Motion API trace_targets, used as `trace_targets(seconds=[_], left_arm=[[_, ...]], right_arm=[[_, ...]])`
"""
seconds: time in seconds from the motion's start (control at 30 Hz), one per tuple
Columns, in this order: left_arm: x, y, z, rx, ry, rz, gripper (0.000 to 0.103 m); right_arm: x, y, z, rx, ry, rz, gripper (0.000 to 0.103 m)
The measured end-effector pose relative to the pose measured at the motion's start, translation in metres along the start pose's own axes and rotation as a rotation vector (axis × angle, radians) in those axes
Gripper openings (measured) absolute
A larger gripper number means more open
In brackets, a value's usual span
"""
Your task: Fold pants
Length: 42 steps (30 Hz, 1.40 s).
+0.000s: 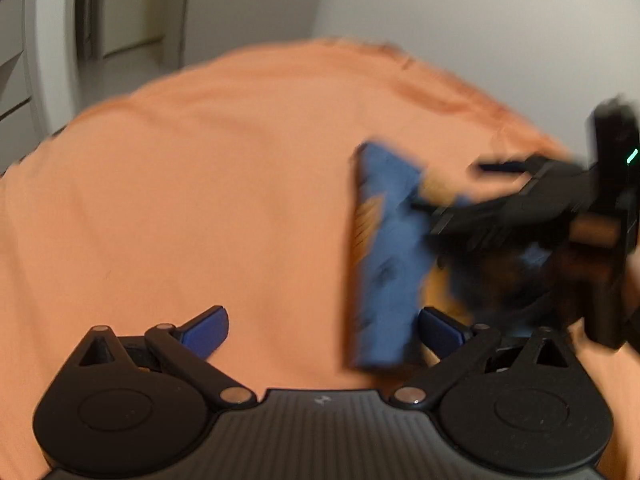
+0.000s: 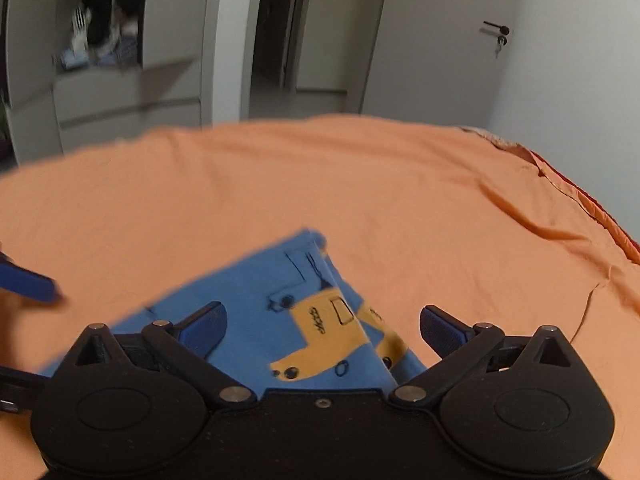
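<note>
Pants (image 2: 280,312): soft blue knit fabric printed with yellow-orange vehicle shapes outlined in black; folded into a compact, roughly rectangular bundle with layered edges showing along its right side. Lying flat on the bed, directly below and between the right gripper's fingers. In the left wrist view the bundle (image 1: 386,256) appears as a narrow blurred blue strip to the right of centre.

Bed sheet (image 2: 360,184): orange, matte cloth, mostly smooth, with shallow creases toward the right edge.

Right gripper (image 2: 323,326): black plastic body, blue ribbed finger pads; jaws spread wide, grasping nothing, held just above the pants. Whether it touches the fabric cannot be told. In the left wrist view it (image 1: 452,200) reaches in from the right, heavily blurred.

Left gripper (image 1: 323,328): same build; jaws spread wide, released, over bare sheet with its right pad just beside the bundle's edge.

Background: pale walls, grey wardrobe (image 2: 120,92) with drawers, door handle (image 2: 496,30).
</note>
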State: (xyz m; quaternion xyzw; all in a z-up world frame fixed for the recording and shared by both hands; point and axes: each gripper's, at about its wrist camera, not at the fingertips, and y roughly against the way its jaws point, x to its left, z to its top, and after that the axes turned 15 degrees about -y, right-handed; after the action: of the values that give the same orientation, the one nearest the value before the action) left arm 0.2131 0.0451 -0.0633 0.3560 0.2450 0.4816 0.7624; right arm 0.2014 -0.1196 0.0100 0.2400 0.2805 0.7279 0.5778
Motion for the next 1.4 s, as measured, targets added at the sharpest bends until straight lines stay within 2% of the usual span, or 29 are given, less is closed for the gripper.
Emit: trace_targets(seconds=[0.03,0.1,0.2,0.3,0.37,0.43,0.53,0.6,0.73,0.8,0.87,0.9,1.0,1.07,1.13,1.23,1.3,1.37,1.4], left_arm=[[0.002,0.000,0.000,-0.011,-0.003,-0.009,0.103],[0.002,0.004,0.004,-0.018,0.011,-0.010,0.102],[0.005,0.017,0.006,-0.111,0.037,-0.043,0.102],[0.000,0.008,0.021,-0.183,0.052,-0.073,0.102],[-0.009,-0.014,0.033,-0.169,0.000,-0.063,0.102],[-0.016,-0.040,0.035,-0.095,-0.060,0.013,0.103],[-0.011,-0.042,0.027,-0.118,-0.071,-0.004,0.103],[-0.011,-0.039,0.032,-0.109,-0.044,-0.002,0.103],[-0.008,-0.033,0.034,-0.097,0.006,-0.009,0.102],[-0.005,-0.029,0.029,-0.093,-0.003,-0.001,0.102],[-0.007,-0.025,0.025,-0.088,-0.020,0.007,0.102],[-0.008,-0.023,0.024,-0.083,-0.028,0.015,0.102],[-0.012,-0.019,0.021,-0.069,-0.043,0.028,0.102],[-0.013,-0.018,0.019,-0.062,-0.048,0.035,0.102],[-0.015,-0.017,0.018,-0.062,-0.058,0.038,0.102],[-0.015,-0.016,0.016,-0.062,-0.061,0.037,0.102],[-0.014,-0.014,0.014,-0.061,-0.058,0.032,0.102],[-0.013,-0.012,0.012,-0.053,-0.060,0.028,0.102],[-0.013,-0.011,0.011,-0.049,-0.061,0.027,0.102]], right_arm=[[-0.005,-0.007,0.000,-0.013,-0.006,-0.029,0.102],[-0.019,-0.007,0.008,-0.037,-0.066,-0.139,0.100],[-0.041,0.030,0.011,-0.111,-0.132,-0.140,0.102],[-0.043,0.066,-0.007,-0.139,-0.121,-0.189,0.102],[-0.038,0.076,-0.030,-0.155,-0.136,-0.200,0.102],[-0.029,0.068,-0.047,-0.129,-0.126,-0.235,0.102],[-0.028,0.058,-0.075,-0.120,-0.068,-0.368,0.102],[-0.040,0.068,-0.085,-0.143,-0.093,-0.420,0.102],[-0.056,0.108,-0.092,-0.184,-0.232,-0.380,0.102],[-0.053,0.112,-0.100,-0.137,-0.261,-0.320,0.102],[-0.050,0.104,-0.112,-0.053,-0.291,-0.316,0.102],[-0.053,0.098,-0.116,-0.014,-0.339,-0.310,0.102],[-0.071,0.103,-0.124,0.032,-0.551,-0.259,0.102],[-0.069,0.108,-0.116,0.049,-0.569,-0.277,0.102],[-0.061,0.112,-0.104,0.027,-0.554,-0.290,0.102],[-0.053,0.112,-0.087,0.001,-0.596,-0.258,0.102],[-0.046,0.098,-0.086,0.058,-0.578,-0.257,0.102],[-0.038,0.085,-0.096,0.127,-0.497,-0.294,0.102],[-0.036,0.088,-0.103,0.115,-0.489,-0.292,0.102]])
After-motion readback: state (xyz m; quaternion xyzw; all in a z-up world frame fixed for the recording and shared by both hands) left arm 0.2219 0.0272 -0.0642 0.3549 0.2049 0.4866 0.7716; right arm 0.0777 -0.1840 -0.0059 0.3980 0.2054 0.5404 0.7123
